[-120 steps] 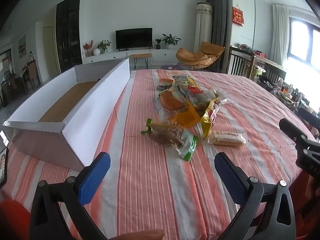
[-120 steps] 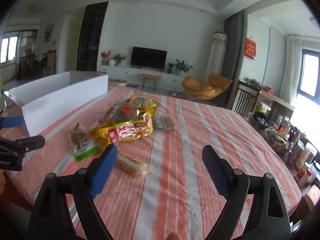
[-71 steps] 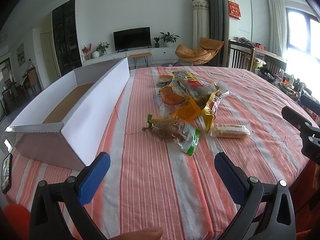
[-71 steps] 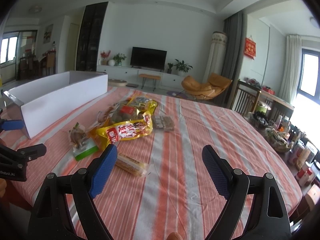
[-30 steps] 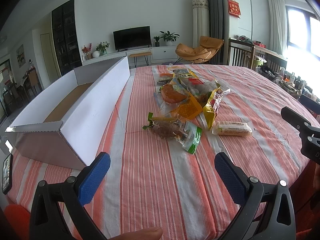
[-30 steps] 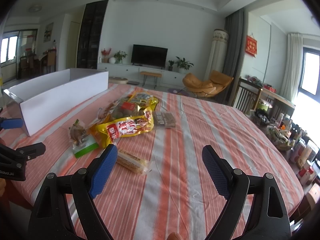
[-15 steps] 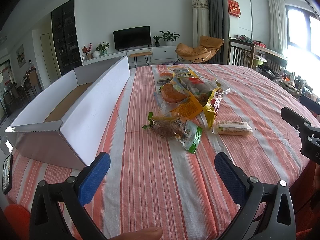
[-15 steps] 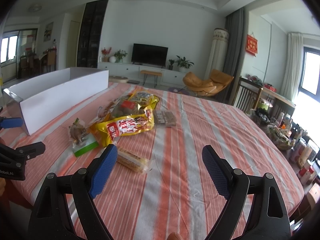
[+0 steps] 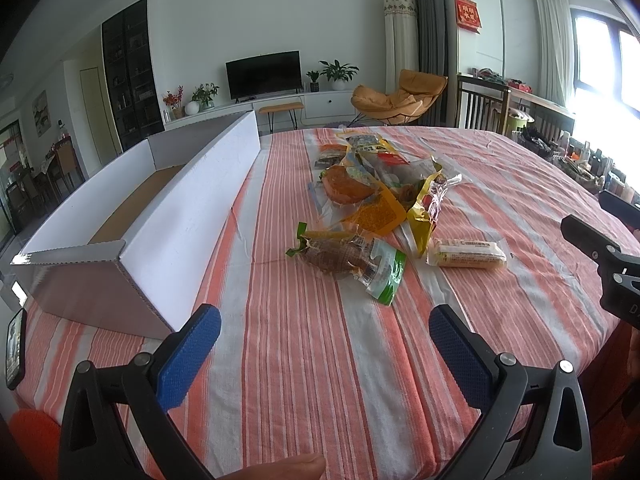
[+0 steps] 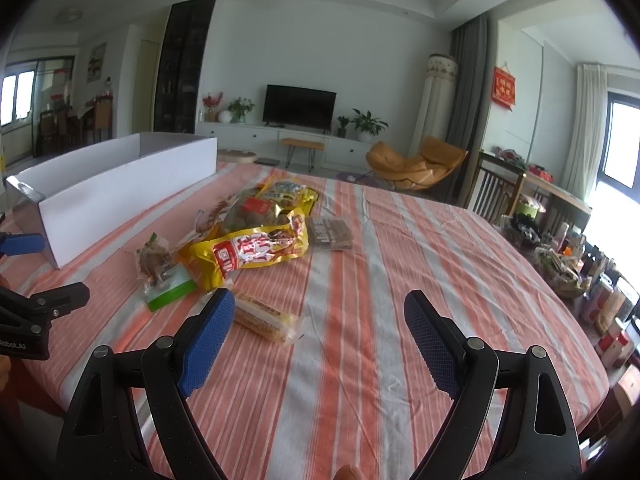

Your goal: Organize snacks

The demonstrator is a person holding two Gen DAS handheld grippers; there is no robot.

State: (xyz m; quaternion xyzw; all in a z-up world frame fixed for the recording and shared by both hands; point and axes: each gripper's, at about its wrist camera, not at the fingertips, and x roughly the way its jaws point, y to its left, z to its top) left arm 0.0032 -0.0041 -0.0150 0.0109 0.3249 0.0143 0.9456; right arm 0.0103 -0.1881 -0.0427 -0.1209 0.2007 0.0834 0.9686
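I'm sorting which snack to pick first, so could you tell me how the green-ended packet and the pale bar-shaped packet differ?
The green-ended packet is wide and crumpled, showing dark brown contents; the pale bar packet is slim, straight and cream-coloured. The green-ended packet lies on the side toward the white box, the bar packet on the side toward the right gripper. Both lie flat on the striped tablecloth, nearest the open grippers.

Left hand-held gripper (image 9: 325,344): black plastic frame w/ triangular cut-outs, 2 long fingers tipped w/ blue textured pads (image 9: 188,356), silver screws at the joints. Right hand-held gripper (image 10: 318,340): same build, black frame, blue dimpled pads (image 10: 430,346), silver screws. White lettering on the left unit's body, seen from right wrist cam. A fingertip (image 9: 280,467) shows below the left frame.
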